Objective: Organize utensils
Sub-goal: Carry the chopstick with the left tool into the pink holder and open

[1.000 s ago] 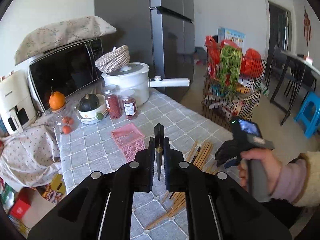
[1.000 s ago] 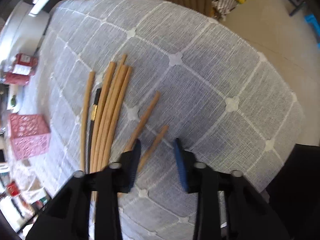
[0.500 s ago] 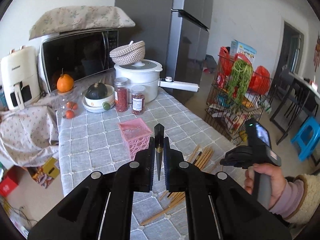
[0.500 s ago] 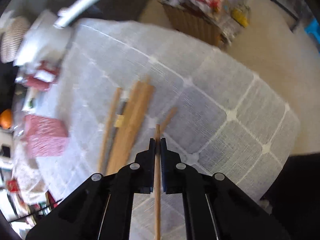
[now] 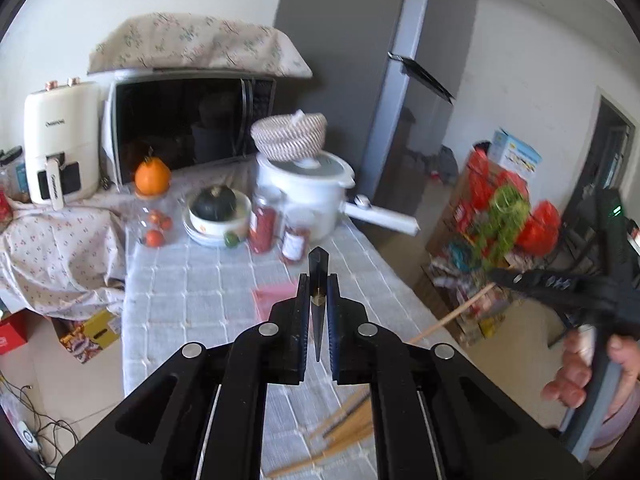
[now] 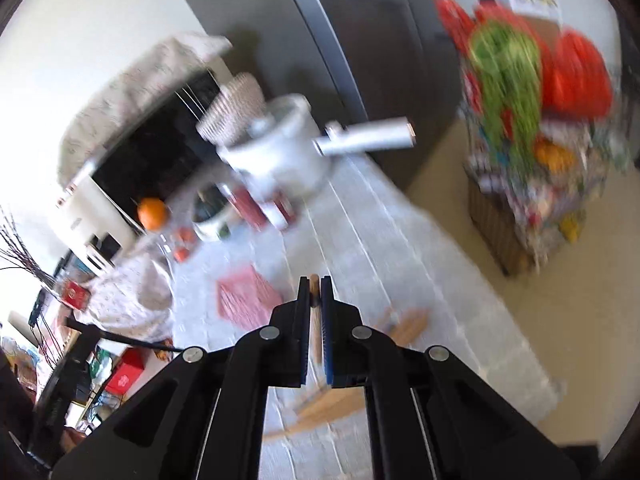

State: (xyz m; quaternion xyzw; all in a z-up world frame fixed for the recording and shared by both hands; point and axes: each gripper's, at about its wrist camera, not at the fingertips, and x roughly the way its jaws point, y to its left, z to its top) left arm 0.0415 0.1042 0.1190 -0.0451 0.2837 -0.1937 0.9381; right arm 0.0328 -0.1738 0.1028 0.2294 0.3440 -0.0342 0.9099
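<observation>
My left gripper [image 5: 318,280] is shut on a black chopstick [image 5: 317,276] that stands upright between its pads, above the grey checked tablecloth [image 5: 192,300]. The pink holder basket [image 5: 276,296] sits just behind it, partly hidden. At the right of the left wrist view, my right gripper [image 5: 494,274] is raised and shut on a wooden chopstick [image 5: 452,316] slanting down-left. In the right wrist view the right gripper [image 6: 315,280] pinches that wooden chopstick [image 6: 315,283]; the pink basket [image 6: 248,298] lies left of it. Several wooden chopsticks [image 5: 344,432] remain on the cloth.
At the table's back stand a white pot [image 5: 308,192] with a long handle, two red jars [image 5: 262,224], a bowl holding a dark squash [image 5: 218,212], a microwave [image 5: 188,128] and an air fryer [image 5: 60,140]. A wire rack of goods [image 5: 500,232] stands on the floor at right.
The right gripper closed on a wooden chopstick and lifted it well above the table. The left gripper rose and rolled, still holding the black chopstick.
</observation>
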